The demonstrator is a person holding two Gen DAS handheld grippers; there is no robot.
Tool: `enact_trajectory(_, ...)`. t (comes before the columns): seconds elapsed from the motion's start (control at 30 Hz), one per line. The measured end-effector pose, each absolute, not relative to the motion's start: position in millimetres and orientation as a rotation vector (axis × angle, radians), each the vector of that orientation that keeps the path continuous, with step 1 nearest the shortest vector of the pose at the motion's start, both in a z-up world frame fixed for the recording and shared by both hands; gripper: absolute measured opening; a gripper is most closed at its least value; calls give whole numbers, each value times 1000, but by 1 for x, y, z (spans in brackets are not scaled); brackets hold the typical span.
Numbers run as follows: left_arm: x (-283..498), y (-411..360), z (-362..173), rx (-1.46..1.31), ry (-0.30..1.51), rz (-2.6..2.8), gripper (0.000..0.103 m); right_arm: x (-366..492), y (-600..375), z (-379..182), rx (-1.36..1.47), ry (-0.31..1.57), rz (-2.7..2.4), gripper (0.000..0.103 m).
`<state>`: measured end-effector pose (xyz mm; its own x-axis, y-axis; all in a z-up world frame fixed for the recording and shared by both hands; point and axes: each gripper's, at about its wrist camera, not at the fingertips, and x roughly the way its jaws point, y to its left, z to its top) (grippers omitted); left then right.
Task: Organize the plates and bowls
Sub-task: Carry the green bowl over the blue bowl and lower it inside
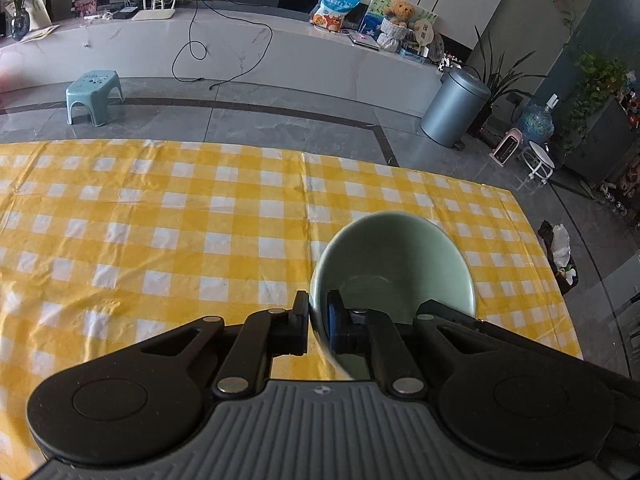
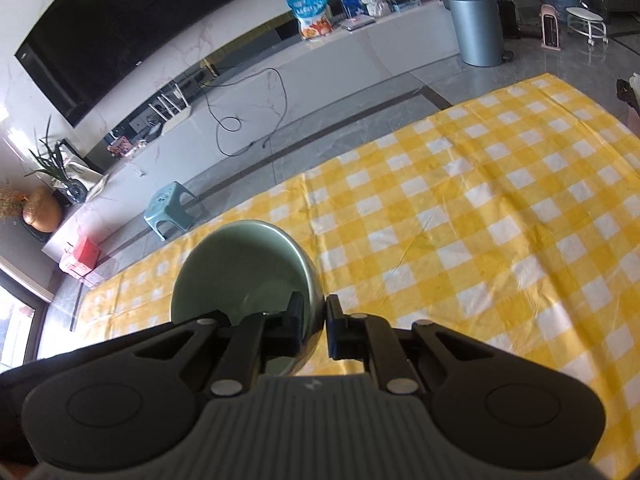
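Note:
My left gripper (image 1: 318, 312) is shut on the left rim of a pale green bowl (image 1: 396, 256), one finger outside the wall and one inside, and holds it tilted above the yellow checked tablecloth (image 1: 160, 220). My right gripper (image 2: 316, 316) is shut on the right rim of another pale green bowl (image 2: 244, 268), also one finger inside and one outside, above the same cloth (image 2: 480, 220). Each bowl's near part is hidden behind the gripper body. No plates are in view.
The table's far edge meets a grey tiled floor (image 1: 280, 120). Beyond stand a small teal stool (image 1: 94, 96), a grey bin (image 1: 454, 112), a long white TV bench (image 1: 240, 40) with cables, and potted plants (image 1: 596, 88).

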<state>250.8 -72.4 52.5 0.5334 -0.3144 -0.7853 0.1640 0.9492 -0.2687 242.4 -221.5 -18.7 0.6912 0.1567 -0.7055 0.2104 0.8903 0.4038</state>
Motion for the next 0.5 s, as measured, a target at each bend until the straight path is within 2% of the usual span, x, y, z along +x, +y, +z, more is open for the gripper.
enact_trajectory(0.27,195,-52,75,-195,915,-256,9,183,-201,4,489,772,9,8)
enact_trajectory(0.5,156,-41,72,-234,913,-249,9,134,-195,1,522,772,20,8)
